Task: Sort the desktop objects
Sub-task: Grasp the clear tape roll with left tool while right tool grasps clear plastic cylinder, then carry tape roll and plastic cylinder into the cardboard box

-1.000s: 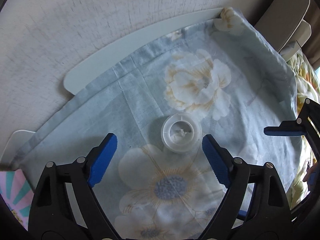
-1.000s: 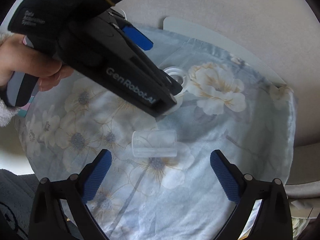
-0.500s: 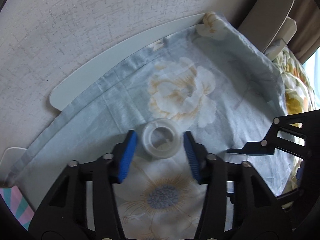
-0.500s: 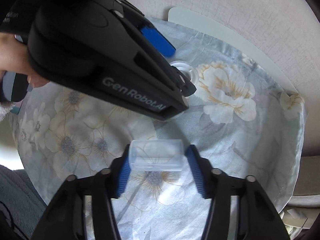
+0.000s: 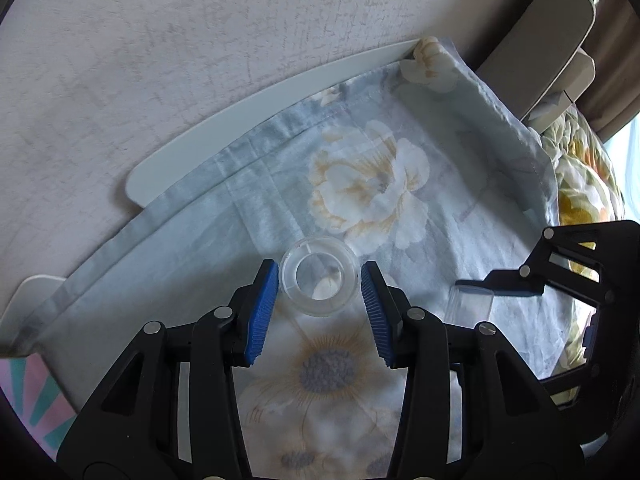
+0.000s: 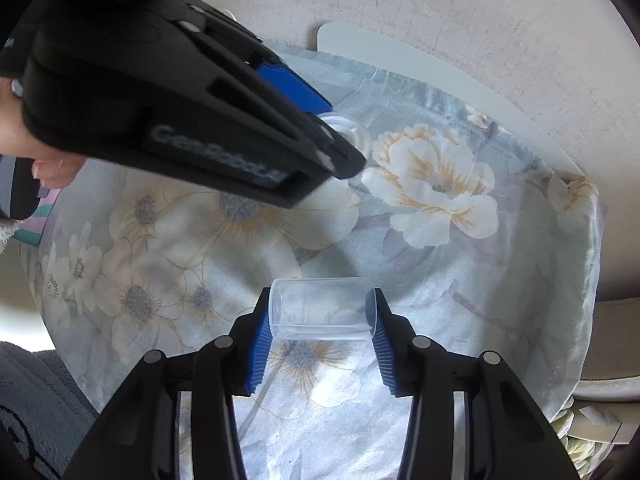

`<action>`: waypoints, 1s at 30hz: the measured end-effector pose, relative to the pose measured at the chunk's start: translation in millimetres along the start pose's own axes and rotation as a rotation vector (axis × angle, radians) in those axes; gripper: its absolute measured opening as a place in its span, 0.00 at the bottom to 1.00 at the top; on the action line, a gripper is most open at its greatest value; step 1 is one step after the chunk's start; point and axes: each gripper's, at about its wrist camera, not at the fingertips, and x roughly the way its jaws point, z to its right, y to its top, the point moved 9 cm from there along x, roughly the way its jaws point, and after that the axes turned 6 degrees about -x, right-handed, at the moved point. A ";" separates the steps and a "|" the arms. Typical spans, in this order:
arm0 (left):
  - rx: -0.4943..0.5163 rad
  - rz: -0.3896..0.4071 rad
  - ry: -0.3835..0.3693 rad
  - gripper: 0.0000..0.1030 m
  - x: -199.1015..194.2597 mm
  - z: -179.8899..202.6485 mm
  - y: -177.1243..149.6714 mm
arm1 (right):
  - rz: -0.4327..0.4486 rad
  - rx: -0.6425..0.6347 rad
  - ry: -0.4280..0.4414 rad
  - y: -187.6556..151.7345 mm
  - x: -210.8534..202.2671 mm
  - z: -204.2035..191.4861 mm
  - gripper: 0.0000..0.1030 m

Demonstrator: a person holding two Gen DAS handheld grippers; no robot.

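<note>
Clear plastic makes both task objects hard to read against the flowered cloth (image 5: 472,208). One is a round lid-like cap (image 5: 318,282), seen from above in the left wrist view, sitting on the cloth between the blue pads of the left gripper (image 5: 319,308); the pads appear to touch its sides, so the claw looks clamped on it, though the transparent rim blurs the contact line. In the right wrist view that cap (image 6: 349,132) is mostly hidden behind the left gripper's black body (image 6: 160,120), with part of a hand (image 6: 48,168) cut off at the frame edge. The other is a transparent cup (image 6: 320,312) lying on its side, gripped end to end by the right gripper (image 6: 318,328). From the left view only a faint part of this cup (image 5: 470,306) shows beneath one blue finger. A white table edge (image 5: 256,108) peeks out beyond the cloth.
</note>
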 end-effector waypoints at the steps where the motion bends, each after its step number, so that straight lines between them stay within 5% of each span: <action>1: -0.006 0.000 0.005 0.39 -4.9 -0.7 -1.1 | 0.000 0.002 0.000 0.3 -3.1 0.9 0.40; 15: -0.112 0.119 0.002 0.39 -104.0 -38.0 -16.5 | -0.005 -0.074 -0.055 17.2 -64.2 -12.6 0.40; 30: -0.336 0.302 0.166 0.39 -246.4 -134.5 -96.1 | 0.128 -0.231 0.004 131.9 -98.5 -87.0 0.40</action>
